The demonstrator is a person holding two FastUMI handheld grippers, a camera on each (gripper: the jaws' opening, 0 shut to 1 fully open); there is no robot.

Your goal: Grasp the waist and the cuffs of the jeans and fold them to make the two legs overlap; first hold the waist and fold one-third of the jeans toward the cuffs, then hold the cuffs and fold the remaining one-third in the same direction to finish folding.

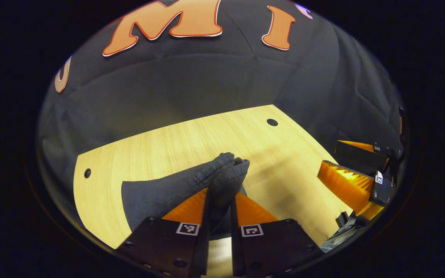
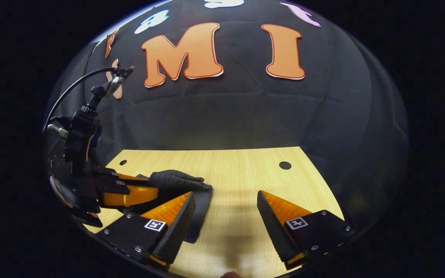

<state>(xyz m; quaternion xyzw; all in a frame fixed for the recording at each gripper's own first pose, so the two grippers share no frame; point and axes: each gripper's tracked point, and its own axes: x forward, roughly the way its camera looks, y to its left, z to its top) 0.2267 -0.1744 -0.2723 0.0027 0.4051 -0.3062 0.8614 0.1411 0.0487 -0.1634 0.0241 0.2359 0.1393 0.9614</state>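
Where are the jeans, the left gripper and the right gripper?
jeans (image 1: 222, 173): left gripper view, bunched denim edge.
left gripper (image 1: 221, 202): left gripper view, between fingertips, clamping denim.
right gripper (image 2: 225, 206): right gripper view, gap between open fingertips.

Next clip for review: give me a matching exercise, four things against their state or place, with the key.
Things:
1. left gripper
2. right gripper
3. jeans
4. round hole

States or places:
A. open, nothing between its fingers
B. dark cloth lying on the wooden table, one bunched end lifted
C. in the tabletop near the far edge
D. shut on a bunch of cloth

Pairs: 1-D, 2-A, 3-B, 4-C
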